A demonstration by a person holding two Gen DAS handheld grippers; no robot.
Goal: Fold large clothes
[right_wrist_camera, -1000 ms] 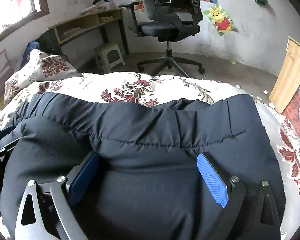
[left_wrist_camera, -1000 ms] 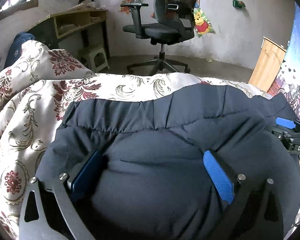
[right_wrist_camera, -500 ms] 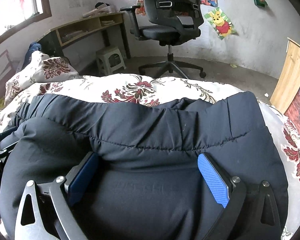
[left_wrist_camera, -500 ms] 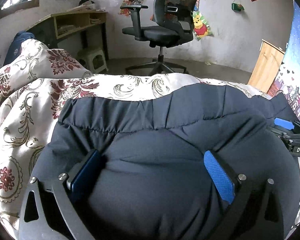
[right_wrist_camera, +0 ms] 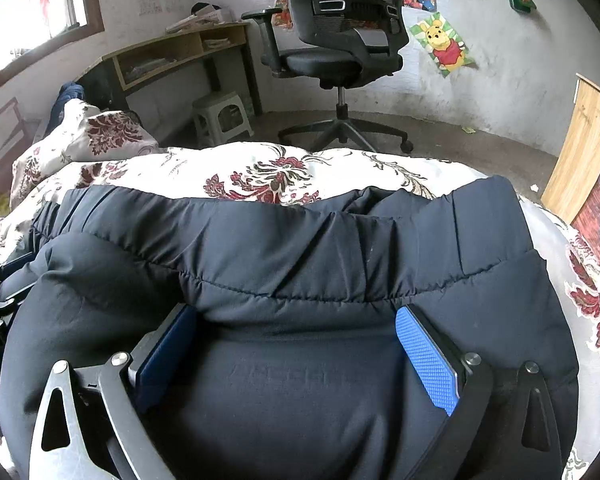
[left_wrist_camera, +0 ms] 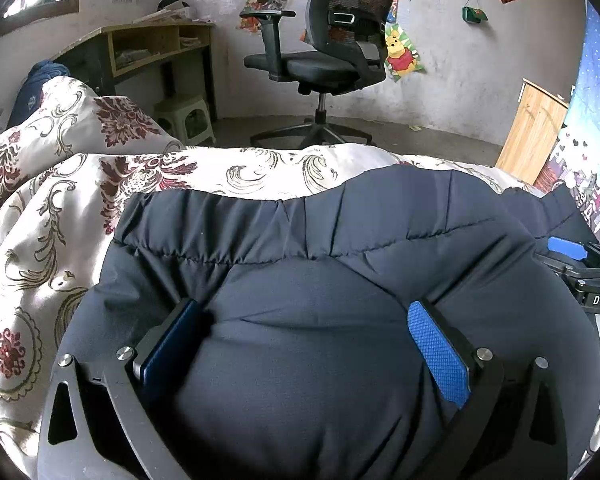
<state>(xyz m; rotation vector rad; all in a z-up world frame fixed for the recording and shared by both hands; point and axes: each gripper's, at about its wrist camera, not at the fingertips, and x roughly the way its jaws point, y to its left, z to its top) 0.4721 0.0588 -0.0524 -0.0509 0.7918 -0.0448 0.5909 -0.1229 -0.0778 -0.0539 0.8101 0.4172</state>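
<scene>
Bedspread (left_wrist_camera: 40, 264) carries the dark padded garment (left_wrist_camera: 320, 340), already doubled into a thick bundle near its far edge. Left gripper (left_wrist_camera: 304, 344) stands spread wide, fabric bulging between the fingers; right gripper (right_wrist_camera: 296, 348) likewise. Whether either pinches cloth cannot be told. Judgement: folding well advanced, final tidy outstanding. Against the earlier frame, bundle and grippers sit marginally nearer the chair (left_wrist_camera: 332, 52).

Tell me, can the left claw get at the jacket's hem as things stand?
Probably yes. The left claw already sits on the jacket, fabric bulging between its wide-apart fingers, and the hem lies just ahead, uncovered.
</scene>
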